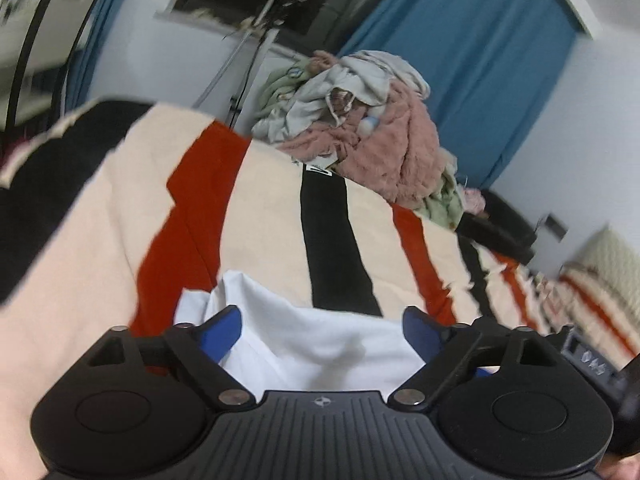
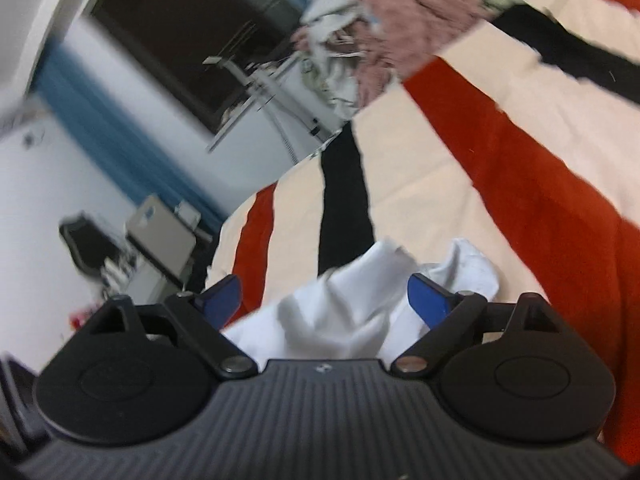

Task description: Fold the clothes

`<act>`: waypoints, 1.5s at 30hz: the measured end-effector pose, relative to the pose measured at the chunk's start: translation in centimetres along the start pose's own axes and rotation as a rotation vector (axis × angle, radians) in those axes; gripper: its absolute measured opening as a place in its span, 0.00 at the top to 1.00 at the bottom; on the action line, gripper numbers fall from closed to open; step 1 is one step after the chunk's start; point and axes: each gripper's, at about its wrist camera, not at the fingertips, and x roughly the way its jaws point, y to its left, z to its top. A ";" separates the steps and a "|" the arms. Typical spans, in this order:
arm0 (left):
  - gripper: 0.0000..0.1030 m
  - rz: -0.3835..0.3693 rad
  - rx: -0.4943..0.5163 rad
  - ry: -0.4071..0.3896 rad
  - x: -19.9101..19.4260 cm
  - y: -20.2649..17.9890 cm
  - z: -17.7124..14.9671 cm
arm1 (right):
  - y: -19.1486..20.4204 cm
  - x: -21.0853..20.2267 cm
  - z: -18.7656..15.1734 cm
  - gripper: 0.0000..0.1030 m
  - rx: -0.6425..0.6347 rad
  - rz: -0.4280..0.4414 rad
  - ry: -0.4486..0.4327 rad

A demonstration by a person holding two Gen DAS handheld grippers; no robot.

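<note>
Step now: I think I am at the start of a fold. Both grippers are down at the white shirt [image 1: 320, 344], which lies on the striped blanket [image 1: 260, 208].
Left gripper [image 1: 322, 320]: its two blue fingers [image 1: 224, 330] are spread wide. The white shirt lies flat between them and under them. They are not pinching it.
Right gripper [image 2: 326, 296]: its blue fingers [image 2: 428, 300] are spread wide too. A bunched-up bit of the white shirt [image 2: 352, 300] pokes up between them, but nothing is squeezed.
Where the shirt is: right in front of both grippers, close to the fingers, on top of the blanket.
Next move: I think each gripper needs to close on an edge of the shirt, then lift and lay it over. The cloth is soft and may slip or bunch, so I would go slow.
Pile of clothes [image 1: 360, 120]: far ahead of the left gripper, at the back of the blanket. Pink, grey and green things are heaped there.
Boxes or baskets: I see none here. The clothes just sit in a heap.
Blur: both views are a bit smeary, so small things are hard to tell.
</note>
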 end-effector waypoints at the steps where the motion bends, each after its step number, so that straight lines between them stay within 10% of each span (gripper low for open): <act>1: 0.09 0.009 0.019 0.012 0.3 -0.2 -0.3 | 0.4 -0.2 -0.4 0.11 -0.039 -0.005 -0.001; 3: 0.09 0.050 0.058 0.042 1.4 -0.3 -1.0 | 1.2 -0.1 -1.1 0.16 -0.137 -0.031 0.006; 6: 0.09 0.124 0.132 0.083 3.6 -0.5 -1.7 | 2.2 2.0 -2.1 0.55 -0.325 -0.149 0.064; 14: 0.09 0.225 0.213 0.139 6.3 -1.2 -2.7 | 1.5 5.6 -3.1 0.57 -0.410 -0.207 0.119; 33: 0.14 0.234 0.174 0.129 -4.3 -3.2 -6.7 | 2.8 -0.9 -7.4 0.57 -0.500 -0.276 0.129; 38: 0.11 0.042 0.029 0.097 -9.8 -4.1 -7.7 | 2.6 -1.0 -7.1 0.58 -0.472 -0.274 0.131; 45: 0.10 -0.157 -0.411 0.306 -6.8 1.4 -10.8 | 2.6 -0.9 -7.0 0.58 -0.444 -0.284 0.128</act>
